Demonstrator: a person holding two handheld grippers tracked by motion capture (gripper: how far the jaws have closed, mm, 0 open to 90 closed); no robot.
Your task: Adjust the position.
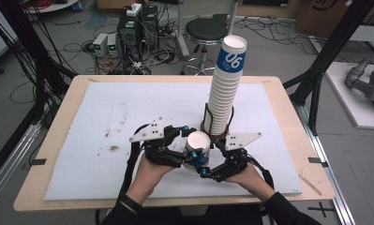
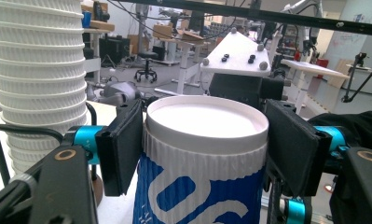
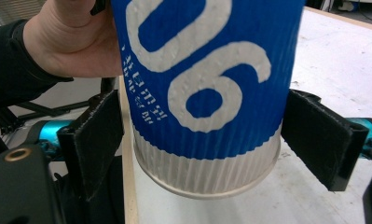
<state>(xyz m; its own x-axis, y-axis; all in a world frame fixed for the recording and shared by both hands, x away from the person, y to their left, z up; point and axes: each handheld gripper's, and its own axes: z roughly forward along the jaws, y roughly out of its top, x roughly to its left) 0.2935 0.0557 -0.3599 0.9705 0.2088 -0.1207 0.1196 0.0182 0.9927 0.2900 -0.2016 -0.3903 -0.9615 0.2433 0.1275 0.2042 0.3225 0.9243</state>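
A wooden table (image 1: 53, 140) carries a white mat (image 1: 105, 136); a cup stack (image 1: 224, 89) stands there.

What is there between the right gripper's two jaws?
The lower part of the blue and white paper cup sits between the right gripper jaws in the right gripper view; narrow gaps show at both pads.

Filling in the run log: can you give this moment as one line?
left gripper: shut on paper cup near rim | right gripper: jaws beside cup base, grip unclear | cup stack: upright in holder behind
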